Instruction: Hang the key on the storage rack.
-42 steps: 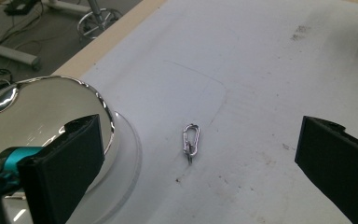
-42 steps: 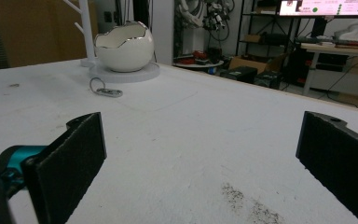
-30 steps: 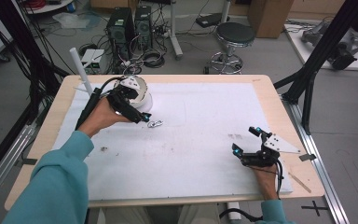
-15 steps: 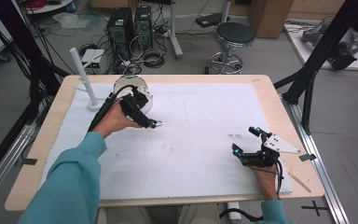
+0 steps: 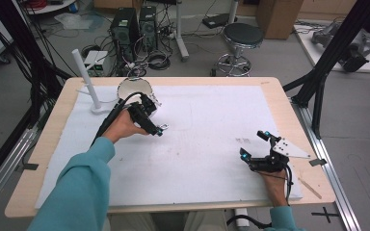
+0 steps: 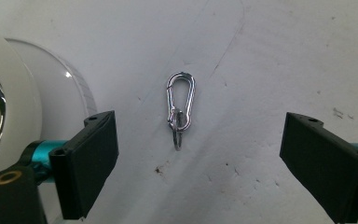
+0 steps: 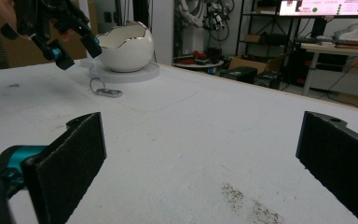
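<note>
The left gripper (image 5: 158, 128) hangs over a small silver carabiner (image 6: 181, 108) lying flat on the white table sheet (image 5: 207, 120), at five o'clock from the egg-shaped bowl (image 5: 134, 89). Its jaws have just been closing slightly, yet stand wide, carabiner between them untouched. The right gripper (image 5: 253, 144), at four o'clock, is spread and empty.

A small silver snap hook (image 6: 181, 106) with a ring on one end lies flat on the white bench (image 6: 270, 56), untouched.
</note>
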A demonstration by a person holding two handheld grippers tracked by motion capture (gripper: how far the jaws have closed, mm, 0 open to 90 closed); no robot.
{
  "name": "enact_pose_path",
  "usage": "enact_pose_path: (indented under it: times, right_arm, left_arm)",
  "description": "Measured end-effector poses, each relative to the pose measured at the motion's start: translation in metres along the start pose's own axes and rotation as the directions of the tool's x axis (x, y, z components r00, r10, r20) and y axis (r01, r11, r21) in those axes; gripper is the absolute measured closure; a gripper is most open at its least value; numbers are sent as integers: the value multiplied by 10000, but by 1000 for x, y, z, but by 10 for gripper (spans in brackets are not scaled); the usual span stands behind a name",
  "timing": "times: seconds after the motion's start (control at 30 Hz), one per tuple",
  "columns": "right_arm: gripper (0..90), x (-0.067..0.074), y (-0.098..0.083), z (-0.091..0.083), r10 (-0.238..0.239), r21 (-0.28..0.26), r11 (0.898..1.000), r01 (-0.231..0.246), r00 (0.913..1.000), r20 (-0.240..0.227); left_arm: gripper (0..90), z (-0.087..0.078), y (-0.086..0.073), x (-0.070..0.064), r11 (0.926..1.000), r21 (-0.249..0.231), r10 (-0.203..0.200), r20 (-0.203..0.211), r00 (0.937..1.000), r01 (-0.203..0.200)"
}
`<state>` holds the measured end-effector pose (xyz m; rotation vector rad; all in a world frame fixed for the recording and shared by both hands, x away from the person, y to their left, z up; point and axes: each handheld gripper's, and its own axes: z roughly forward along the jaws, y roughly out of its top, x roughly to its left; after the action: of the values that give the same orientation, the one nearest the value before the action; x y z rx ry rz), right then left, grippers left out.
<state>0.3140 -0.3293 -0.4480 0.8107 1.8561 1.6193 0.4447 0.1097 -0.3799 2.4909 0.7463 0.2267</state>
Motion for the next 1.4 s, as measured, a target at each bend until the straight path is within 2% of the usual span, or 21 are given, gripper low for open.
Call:
enact_pose_path:
  times: [0.43,0.57,0.7,0.83,1.03,1.4]
  right_arm:
    - [6,0,0,0,54,-4,10000,-54,10000,-2]
    - [6,0,0,0,28,-18,10000,-28,10000,-11]
    - [6,0,0,0,69,26,10000,-69,10000,-12]
    - [6,0,0,0,59,9,10000,-59,10000,6]
    - [6,0,0,0,49,8,10000,-49,10000,8]
    - [6,0,0,0,76,23,10000,-76,10000,2]
  left_arm:
    - [224,11,-2,6,9993,346,-146,-79,9999,149]
    - [292,14,-2,7,9988,478,-45,87,10000,40]
    - [311,18,-3,9,9981,579,-238,206,9995,226]
    - [354,21,-4,11,9970,743,-254,218,9994,237]
    - [479,22,-5,14,9966,740,-393,249,9989,374]
    - [619,25,-6,18,9950,852,-544,250,9982,521]
